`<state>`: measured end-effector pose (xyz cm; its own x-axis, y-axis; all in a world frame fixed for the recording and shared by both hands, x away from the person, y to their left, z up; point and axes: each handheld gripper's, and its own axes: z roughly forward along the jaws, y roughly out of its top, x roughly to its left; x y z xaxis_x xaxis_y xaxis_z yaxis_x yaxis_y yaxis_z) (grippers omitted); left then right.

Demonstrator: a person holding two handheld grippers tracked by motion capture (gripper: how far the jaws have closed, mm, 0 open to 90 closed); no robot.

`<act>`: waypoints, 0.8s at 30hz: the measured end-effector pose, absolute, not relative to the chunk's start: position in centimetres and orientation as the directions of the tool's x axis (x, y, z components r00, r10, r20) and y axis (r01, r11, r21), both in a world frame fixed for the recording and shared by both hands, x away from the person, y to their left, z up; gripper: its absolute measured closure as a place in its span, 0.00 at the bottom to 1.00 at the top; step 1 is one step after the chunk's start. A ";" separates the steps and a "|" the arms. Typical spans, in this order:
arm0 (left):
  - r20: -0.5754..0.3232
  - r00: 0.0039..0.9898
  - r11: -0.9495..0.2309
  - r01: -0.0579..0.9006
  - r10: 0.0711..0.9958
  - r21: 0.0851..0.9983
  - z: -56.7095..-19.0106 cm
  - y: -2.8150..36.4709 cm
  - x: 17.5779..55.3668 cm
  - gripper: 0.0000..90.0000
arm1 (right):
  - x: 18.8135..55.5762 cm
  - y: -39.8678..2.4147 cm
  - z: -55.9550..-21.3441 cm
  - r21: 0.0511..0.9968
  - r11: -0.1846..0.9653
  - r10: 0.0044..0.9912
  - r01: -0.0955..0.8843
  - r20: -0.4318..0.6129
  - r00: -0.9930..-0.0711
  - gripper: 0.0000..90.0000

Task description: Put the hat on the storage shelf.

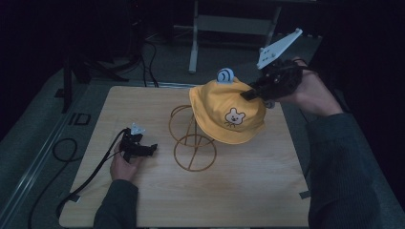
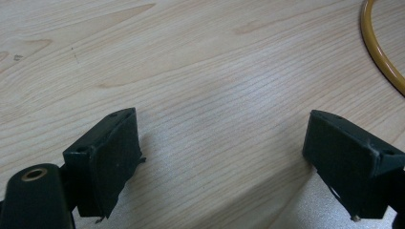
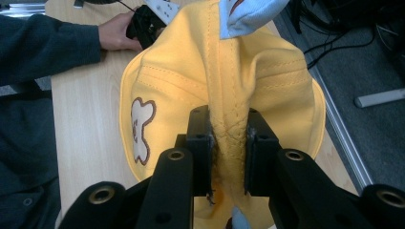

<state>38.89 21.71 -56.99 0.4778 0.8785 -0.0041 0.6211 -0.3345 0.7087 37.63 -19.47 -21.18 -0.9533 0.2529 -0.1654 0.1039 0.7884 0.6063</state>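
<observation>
Wooden table (image 1: 267,191): right hand-held gripper (image 3: 228,148) pinching yellow hat (image 1: 224,112); left hand-held gripper (image 2: 219,157) spread, empty.

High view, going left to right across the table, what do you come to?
Left gripper held low over the wooden table → gold wire stand → yellow hat with a bear face → right gripper pinching the hat's crown.

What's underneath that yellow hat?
The yellow hat sits over a golden wire stand. Its lower ring and slanted rods show on the wooden table. The stand's top is covered by the hat, so its shape there cannot be seen. The right gripper pinches the hat's fabric.
</observation>
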 end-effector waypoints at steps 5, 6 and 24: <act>-0.004 0.478 -0.335 0.621 0.878 0.708 -57.0 21.7 38.9 0.14 | 37.8 -18.5 -21.1 0.606 0.790 0.239 0.093 -0.164 -0.957 0.85; -0.004 0.478 -0.335 0.621 0.878 0.708 -57.0 21.7 38.9 0.14 | 37.8 -18.3 -21.2 0.607 0.790 0.236 0.091 -0.163 -0.958 0.85; -0.004 0.478 -0.334 0.621 0.879 0.709 -57.0 21.7 38.9 0.14 | 38.6 -15.0 -22.0 0.589 0.805 0.207 0.071 -0.167 -0.964 0.85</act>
